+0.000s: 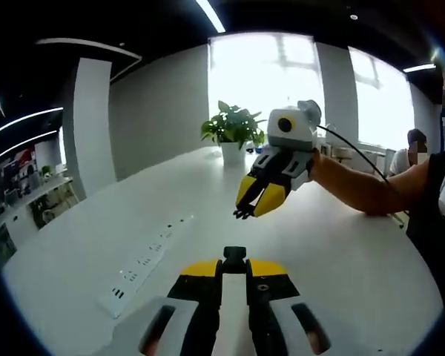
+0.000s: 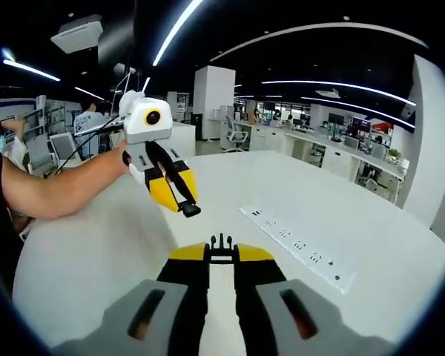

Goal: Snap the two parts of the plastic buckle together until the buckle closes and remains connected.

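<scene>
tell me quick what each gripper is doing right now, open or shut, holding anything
Left gripper: shut on one black buckle part.
Right gripper: shut on the pronged black buckle part.

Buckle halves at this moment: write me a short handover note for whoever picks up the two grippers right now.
Left gripper: shut on the socket half of the buckle, which sticks out between its jaw tips.
Right gripper: shut on the pronged half of the buckle, prongs pointing forward.
Both are held in the air above the white table, facing each other with a clear gap between them.
Done: each half is picked up.
Left: line up prongs with socket, push together until it clicks, and check that it stays connected. The power strip set in the table is not part of the job.
</scene>
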